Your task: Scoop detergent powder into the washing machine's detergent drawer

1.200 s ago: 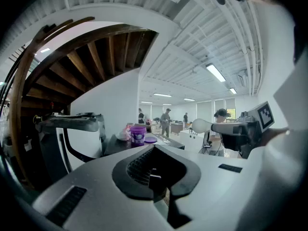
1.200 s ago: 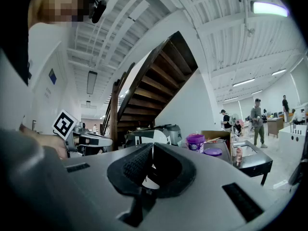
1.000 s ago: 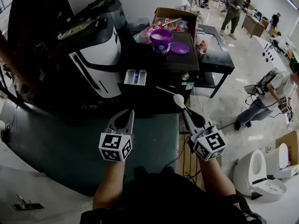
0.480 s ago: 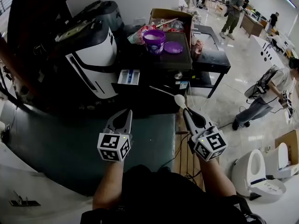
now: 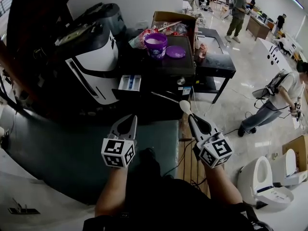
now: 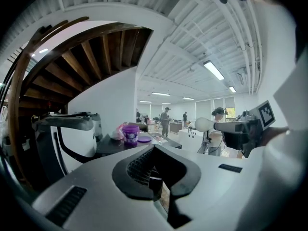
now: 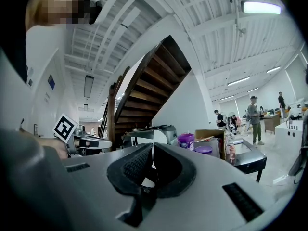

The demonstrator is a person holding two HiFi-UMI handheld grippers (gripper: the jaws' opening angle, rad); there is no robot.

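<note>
In the head view a white and black washing machine (image 5: 94, 61) stands at the left with its detergent drawer (image 5: 130, 83) pulled out. A purple tub of powder (image 5: 156, 45) and its purple lid (image 5: 175, 51) sit on the black table (image 5: 185, 73) beyond. My right gripper (image 5: 191, 117) is shut on the handle of a white spoon (image 5: 185, 107), well short of the tub. My left gripper (image 5: 131, 118) is shut and empty, level with the right one. The left gripper view shows the tub (image 6: 130, 133) and the spoon (image 6: 204, 124); the right gripper view shows the tub (image 7: 186, 140).
A cardboard box (image 5: 175, 19) with clutter stands behind the tub. A second black table (image 5: 219, 59) lies to the right. A dark green surface (image 5: 72, 148) spreads below my grippers, with wooden slats (image 5: 188, 160) beside it. White appliances (image 5: 264, 182) sit on the floor at right; people stand far back.
The machine, drawer and tub have slid slightly left in the head view as the camera shifted. Both grippers keep the same pose, the spoon still held.
</note>
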